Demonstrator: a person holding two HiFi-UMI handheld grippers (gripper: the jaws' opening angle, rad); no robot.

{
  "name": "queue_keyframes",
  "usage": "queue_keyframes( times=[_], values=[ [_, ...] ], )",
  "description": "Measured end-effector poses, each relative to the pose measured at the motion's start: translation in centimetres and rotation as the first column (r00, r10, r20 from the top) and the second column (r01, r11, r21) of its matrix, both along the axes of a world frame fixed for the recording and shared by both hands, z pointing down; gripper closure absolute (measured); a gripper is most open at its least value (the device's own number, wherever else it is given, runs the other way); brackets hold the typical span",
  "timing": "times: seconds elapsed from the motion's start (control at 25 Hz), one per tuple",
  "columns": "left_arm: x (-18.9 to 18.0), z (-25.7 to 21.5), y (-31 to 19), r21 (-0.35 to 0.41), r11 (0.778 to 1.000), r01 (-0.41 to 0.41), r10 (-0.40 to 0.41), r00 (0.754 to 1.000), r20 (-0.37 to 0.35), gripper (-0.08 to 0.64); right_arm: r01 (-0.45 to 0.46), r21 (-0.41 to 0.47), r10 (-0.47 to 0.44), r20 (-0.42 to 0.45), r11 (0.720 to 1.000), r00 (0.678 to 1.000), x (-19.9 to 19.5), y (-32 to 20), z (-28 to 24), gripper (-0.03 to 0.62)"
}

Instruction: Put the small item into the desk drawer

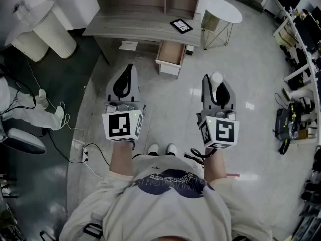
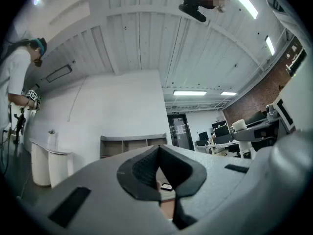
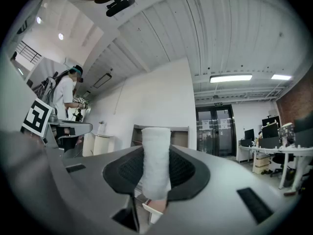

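Observation:
The small item is a white cylinder-shaped roll (image 1: 216,78) standing upright between the jaws of my right gripper (image 1: 214,84), which is shut on it. In the right gripper view the roll (image 3: 155,163) fills the gap between the black pads (image 3: 188,173). My left gripper (image 1: 128,74) is shut with nothing in it; its jaw tips meet in the left gripper view (image 2: 157,148). Ahead of both grippers stands the grey wooden desk (image 1: 135,21) with its drawer (image 1: 170,54) pulled open and its inside bare. Both grippers are held well short of the drawer, above the floor.
A black tablet (image 1: 181,25) lies on the desk top. A round white side table (image 1: 221,10) stands to the desk's right and a white ribbed bin (image 1: 52,30) to its left. A power strip with cables (image 1: 83,152) lies on the floor at left. Crowded benches (image 1: 298,109) line the right.

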State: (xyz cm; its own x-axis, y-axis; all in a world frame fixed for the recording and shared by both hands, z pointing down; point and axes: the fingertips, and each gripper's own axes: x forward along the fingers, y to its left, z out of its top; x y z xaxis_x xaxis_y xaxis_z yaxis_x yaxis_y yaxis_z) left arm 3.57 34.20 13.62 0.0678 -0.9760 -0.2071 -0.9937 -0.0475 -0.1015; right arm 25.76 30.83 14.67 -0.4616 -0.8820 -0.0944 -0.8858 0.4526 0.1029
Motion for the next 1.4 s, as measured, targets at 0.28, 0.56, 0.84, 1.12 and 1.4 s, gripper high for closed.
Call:
queue_keyframes(
  times=[0.28,0.56,0.84,1.12,1.4],
  values=[
    [-0.5,0.2,0.0,-0.005,1.0,0.007,-0.007,1.0,-0.001,0.552,0.002,0.001,-0.002,-0.011,1.0,1.0,-0.6,-0.2,0.1,0.476],
    [-1.0,0.3,0.2,-0.006,1.0,0.017,-0.017,1.0,-0.003,0.551,-0.001,-0.001,0.001,-0.025,1.0,1.0,-0.6,0.0,0.4,0.476],
    [-1.1,0.5,0.0,-0.02,0.999,0.027,-0.028,1.0,-0.004,0.551,0.08,-0.059,-0.077,0.057,0.995,0.995,-0.4,-0.1,0.6,0.469],
    [-1.0,0.9,0.0,-0.052,0.998,0.017,-0.016,1.0,0.021,0.551,0.117,-0.052,-0.111,0.109,0.992,0.988,0.8,-0.1,-0.1,0.466],
    [0.4,1.3,-0.7,-0.093,0.996,0.004,0.002,0.998,0.057,0.551,0.118,-0.065,-0.112,0.098,0.991,0.989,2.1,-0.7,0.0,0.466]
  ],
)
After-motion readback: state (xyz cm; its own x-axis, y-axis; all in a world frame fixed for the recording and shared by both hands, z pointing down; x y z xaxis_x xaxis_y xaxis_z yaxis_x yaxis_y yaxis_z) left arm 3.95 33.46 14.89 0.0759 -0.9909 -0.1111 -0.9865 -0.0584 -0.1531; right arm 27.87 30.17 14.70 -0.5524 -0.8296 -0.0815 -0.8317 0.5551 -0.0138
